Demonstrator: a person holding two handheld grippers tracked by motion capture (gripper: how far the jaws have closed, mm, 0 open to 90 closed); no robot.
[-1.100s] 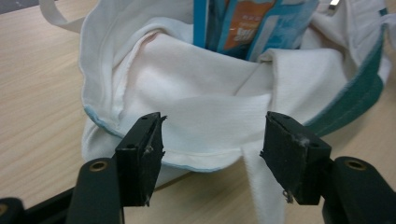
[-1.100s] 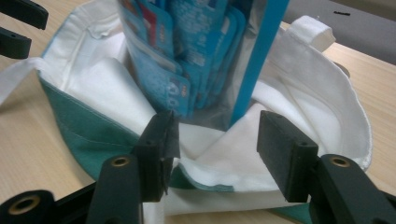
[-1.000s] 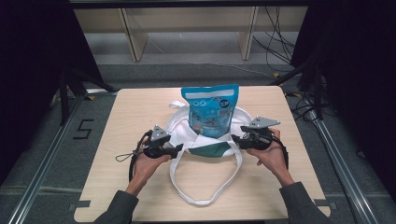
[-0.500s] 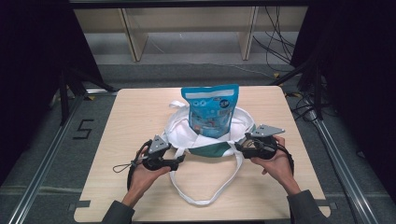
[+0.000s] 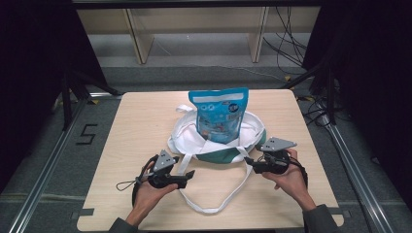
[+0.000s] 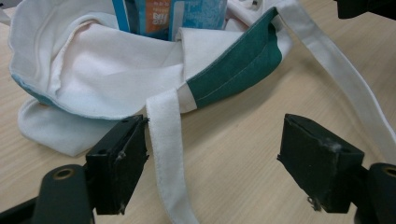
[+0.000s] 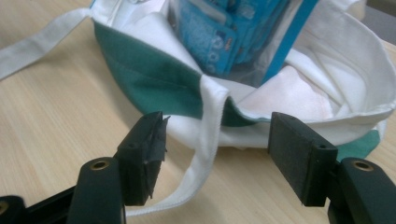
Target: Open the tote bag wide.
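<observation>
On the light wood table (image 5: 136, 121), going left to right: left gripper (image 5: 188, 175) sits low with jaws apart, just been opening, white strap (image 6: 166, 154) lying loose between them; green-and-white tote bag (image 5: 218, 145) slumped mid-table with a blue pouch (image 5: 219, 114) standing in it; right gripper (image 5: 248, 160) also spread, clamping nothing; pale shelving (image 5: 194, 29) and cables (image 5: 286, 43) behind, dark curtains either side.
</observation>
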